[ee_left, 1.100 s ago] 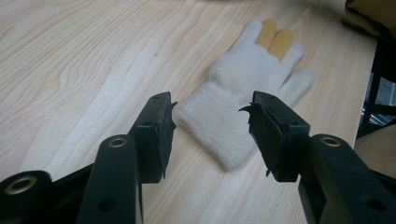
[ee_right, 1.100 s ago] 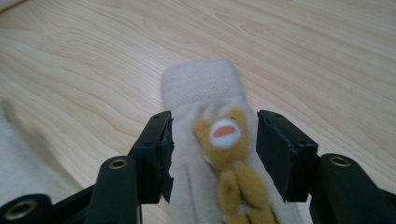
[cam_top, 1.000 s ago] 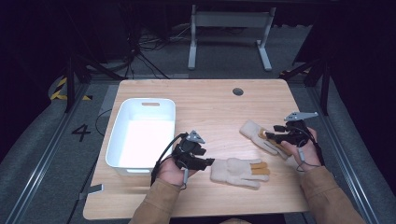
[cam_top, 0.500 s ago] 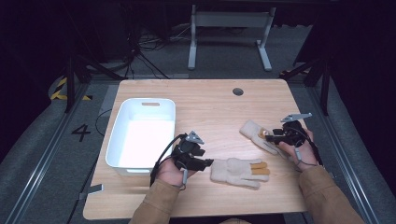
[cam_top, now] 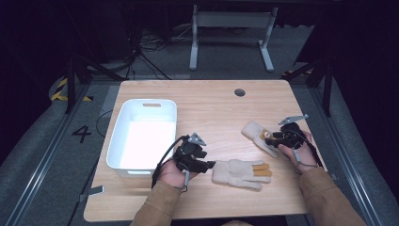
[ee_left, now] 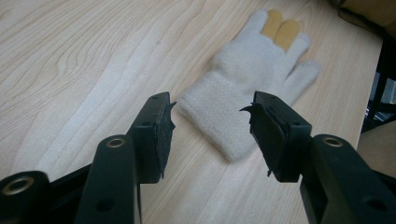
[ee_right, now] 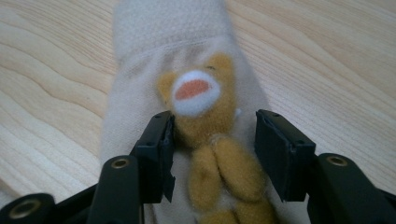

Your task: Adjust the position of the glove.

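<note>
high: above, looking forward-down on table [cam_top: 211,106] | gripper cams: close, along jaws, sharing its gloves

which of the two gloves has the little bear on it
The glove on the right, under the right gripper, has a small brown bear sewn on it. The near glove by the left gripper shows only two tan fingers.

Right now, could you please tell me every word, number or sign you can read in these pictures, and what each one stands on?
"4": a black numeral on the grey carpeted floor, at the number, left of the light wooden table.
Nothing readable on the cream knitted gloves, the white plastic bin or the black tongs.
</note>
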A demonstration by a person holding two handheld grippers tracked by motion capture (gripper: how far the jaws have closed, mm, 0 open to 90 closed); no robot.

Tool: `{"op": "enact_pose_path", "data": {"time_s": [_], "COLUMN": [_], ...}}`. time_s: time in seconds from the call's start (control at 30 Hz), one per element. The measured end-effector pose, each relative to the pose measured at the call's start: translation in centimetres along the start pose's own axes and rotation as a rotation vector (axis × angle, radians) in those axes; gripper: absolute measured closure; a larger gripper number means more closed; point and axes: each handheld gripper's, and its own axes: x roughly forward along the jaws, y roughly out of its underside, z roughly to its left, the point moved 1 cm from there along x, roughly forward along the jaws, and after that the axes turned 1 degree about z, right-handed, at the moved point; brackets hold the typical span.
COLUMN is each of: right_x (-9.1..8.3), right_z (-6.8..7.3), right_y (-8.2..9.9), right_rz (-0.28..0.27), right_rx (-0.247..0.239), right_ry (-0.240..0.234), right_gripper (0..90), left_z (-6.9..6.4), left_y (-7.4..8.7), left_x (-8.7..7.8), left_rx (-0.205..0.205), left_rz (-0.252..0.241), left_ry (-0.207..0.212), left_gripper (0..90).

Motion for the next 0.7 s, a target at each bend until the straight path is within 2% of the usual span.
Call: {"op": "enact_pose_path", "data": {"time_s": [0.13, 0.2, 0.27, 0.33, 0.4, 0.7], "right_x": [0.08, 0.1, 0.04, -0.03, -0.05, -0.38], "right_z": [0.24, 0.28, 0.2, 0.19, 0.28, 0.09], "right_y": [-0.18, -0.19, -0.19, -0.14, -0.13, -0.17], "right_rz": [0.016, 0.016, 0.017, 0.015, 0.01, 0.016], "right_rx": [-0.021, -0.035, -0.029, -0.031, -0.049, -0.1], "right_ry": [0.028, 0.027, 0.021, 0.031, 0.031, 0.024], "right_gripper": [47.3, 49.0, 52.3, 59.3, 63.4, 72.6], "left_z": [-0.02, -0.03, -0.02, -0.02, 0.0, -0.01], "left_y": [0.0, 0.0, 0.0, 0.01, 0.01, 0.01], "left_x": [0.04, 0.07, 0.07, 0.06, 0.07, 0.11], "left_rx": [-0.002, 0.0, 0.001, -0.001, 0.001, -0.001], "left_rz": [0.0, 0.001, 0.001, -0.001, 0.0, 0.001], "left_ry": [0.001, 0.001, 0.0, 0.002, 0.0, 0.001], "left_gripper": [49.1, 49.1, 49.1, 49.0, 48.9, 49.0]}}
